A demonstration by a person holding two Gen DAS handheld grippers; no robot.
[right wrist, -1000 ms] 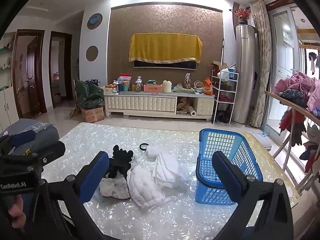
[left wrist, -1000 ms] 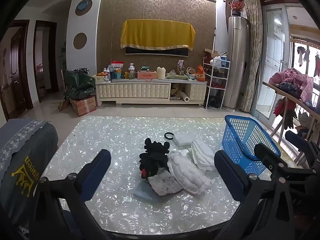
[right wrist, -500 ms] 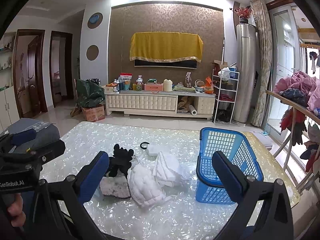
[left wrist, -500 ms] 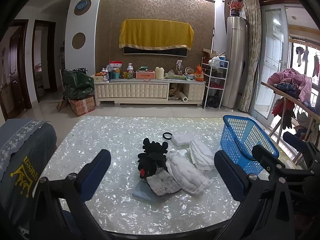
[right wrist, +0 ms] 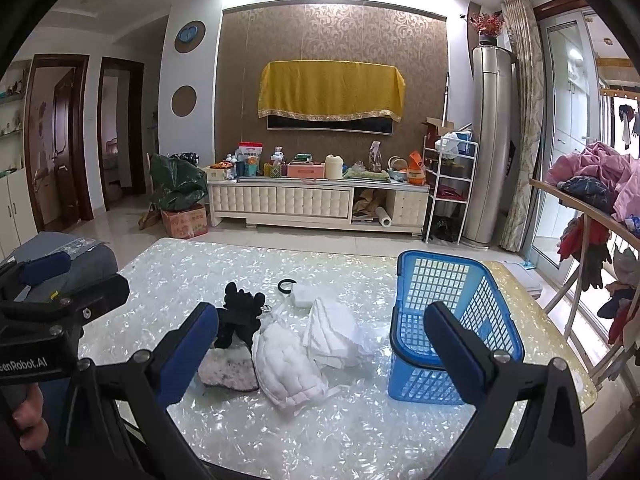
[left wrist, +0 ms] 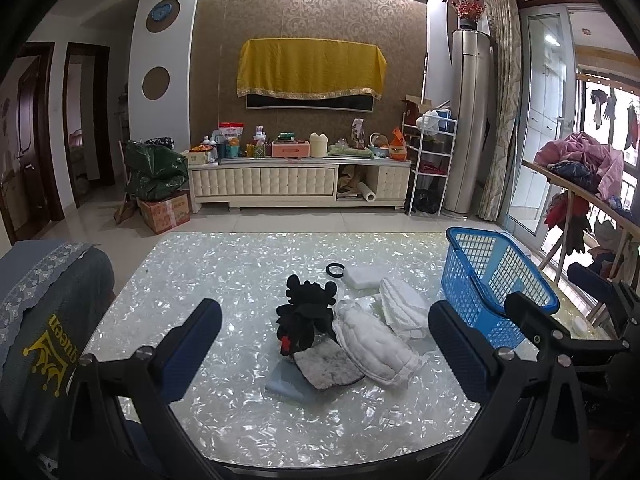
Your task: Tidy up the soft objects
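Observation:
A pile of soft things lies mid-table: a black plush toy [left wrist: 306, 314] [right wrist: 239, 316], a white quilted pad [left wrist: 374, 346] [right wrist: 286, 366], a folded white cloth [left wrist: 402, 306] [right wrist: 334, 330], a grey-white fuzzy piece [left wrist: 328, 368] [right wrist: 228, 368] and a small white block [left wrist: 362, 276] [right wrist: 302, 294]. A blue basket [left wrist: 494, 280] [right wrist: 452, 312] stands to the right. My left gripper [left wrist: 324, 352] is open and empty, short of the pile. My right gripper [right wrist: 320, 354] is open and empty, also near the front edge.
A black ring [left wrist: 335, 270] [right wrist: 286, 285] lies behind the pile. The shiny white table [left wrist: 224, 272] [right wrist: 180, 272] has a grey chair back [left wrist: 44, 300] at its left. A clothes rack [right wrist: 592, 200] stands at the right. A TV cabinet [left wrist: 280, 180] lines the far wall.
Both views have shifted very slightly; the grippers stay open and the pile has not moved.

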